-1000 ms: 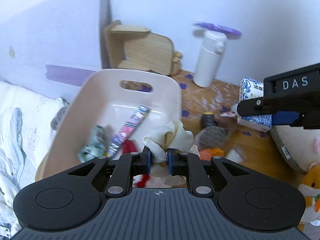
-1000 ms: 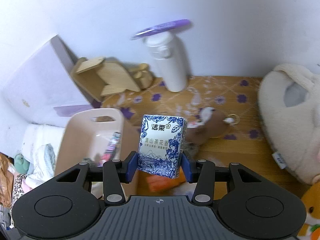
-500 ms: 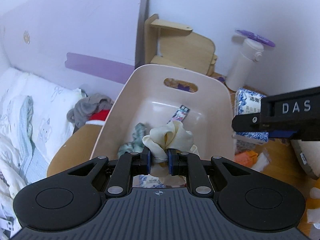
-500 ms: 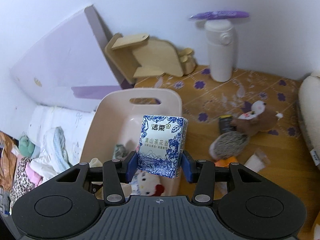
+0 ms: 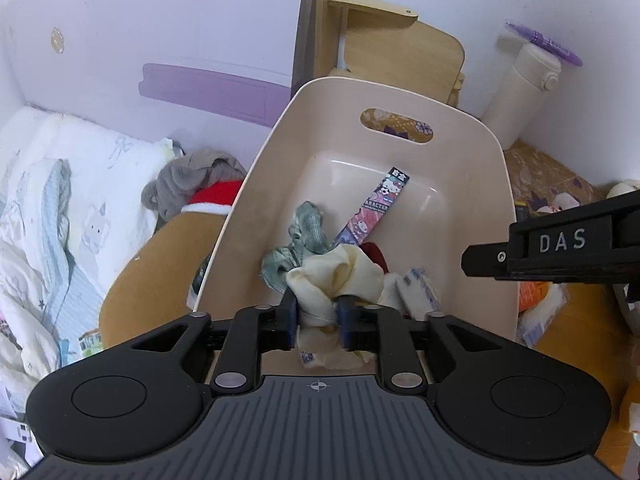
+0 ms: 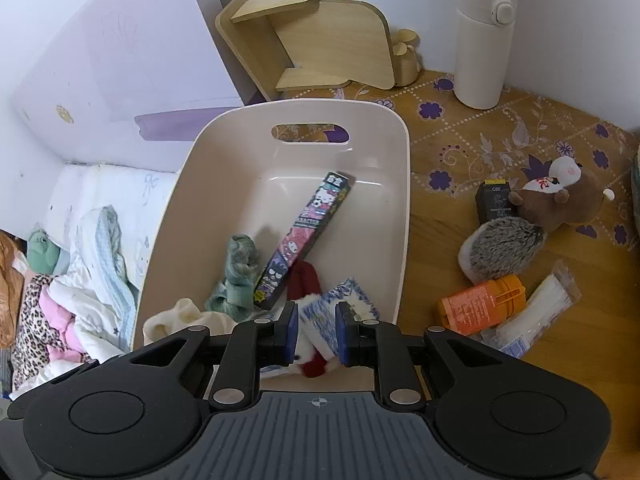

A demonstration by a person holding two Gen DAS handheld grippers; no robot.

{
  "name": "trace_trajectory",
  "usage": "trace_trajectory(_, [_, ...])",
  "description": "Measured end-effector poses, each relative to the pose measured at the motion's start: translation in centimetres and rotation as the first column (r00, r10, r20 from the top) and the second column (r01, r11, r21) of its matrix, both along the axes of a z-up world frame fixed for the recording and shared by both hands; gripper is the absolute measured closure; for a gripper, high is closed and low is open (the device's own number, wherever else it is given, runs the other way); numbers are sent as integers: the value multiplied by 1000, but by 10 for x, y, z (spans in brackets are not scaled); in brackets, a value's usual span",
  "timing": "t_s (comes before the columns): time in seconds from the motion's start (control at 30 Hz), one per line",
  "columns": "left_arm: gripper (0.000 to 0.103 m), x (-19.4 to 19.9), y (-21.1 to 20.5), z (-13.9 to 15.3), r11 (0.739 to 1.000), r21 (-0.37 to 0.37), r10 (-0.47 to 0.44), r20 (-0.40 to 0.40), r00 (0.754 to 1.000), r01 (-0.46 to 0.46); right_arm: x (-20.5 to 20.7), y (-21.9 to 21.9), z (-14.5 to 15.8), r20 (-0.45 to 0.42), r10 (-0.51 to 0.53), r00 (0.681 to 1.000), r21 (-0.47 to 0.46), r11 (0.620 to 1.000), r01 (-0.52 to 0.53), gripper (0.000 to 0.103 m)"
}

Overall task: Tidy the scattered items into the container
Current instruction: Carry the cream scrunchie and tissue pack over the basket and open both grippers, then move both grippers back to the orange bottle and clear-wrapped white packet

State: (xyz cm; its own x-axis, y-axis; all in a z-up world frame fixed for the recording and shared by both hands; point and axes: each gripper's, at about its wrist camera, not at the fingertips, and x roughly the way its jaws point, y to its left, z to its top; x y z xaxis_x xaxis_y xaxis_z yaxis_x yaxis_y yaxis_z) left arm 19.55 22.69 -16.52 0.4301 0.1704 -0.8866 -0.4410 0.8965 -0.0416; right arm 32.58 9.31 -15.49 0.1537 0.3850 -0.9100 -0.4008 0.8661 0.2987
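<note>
Left gripper (image 5: 318, 322) clenched on cream scrunchie (image 5: 336, 280), held over near end of beige container (image 6: 402, 216). Right gripper (image 6: 316, 334) released, nothing between its pads; blue-and-white tissue pack (image 6: 344, 300) lies in container just beyond fingertips.

In container: green scrunchie (image 6: 238, 272), Hello Kitty box (image 6: 306, 240) lettered "ARACTER", red-and-white plush (image 6: 308, 280).

Still on bench, right of container: hedgehog plush (image 6: 502, 252), brown plush (image 6: 560, 200), black box (image 6: 494, 200), orange bottle (image 6: 482, 304), clear packet (image 6: 536, 312). White flask (image 6: 482, 40) and wooden stand (image 6: 320, 40) by wall. "DAS" on right gripper's side.
</note>
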Motion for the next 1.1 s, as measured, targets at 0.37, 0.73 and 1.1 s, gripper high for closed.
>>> trace_trajectory(0.37, [44,0,-5,2,1000,-1,13,-6,1000,-13,1,0,6,9,24,1000,-14,1000,-24,69])
trace_trajectory(0.73, [43,4,-30,5,1000,6,-17,-5,1000,17,2,-27,11,14,0,1000,-9,1000,0,60])
trace_trajectory(1.1, [42,24,-90,6,993,2,-120,5,993,120,15,-108,10,18,-126,992,-33,991,127,50])
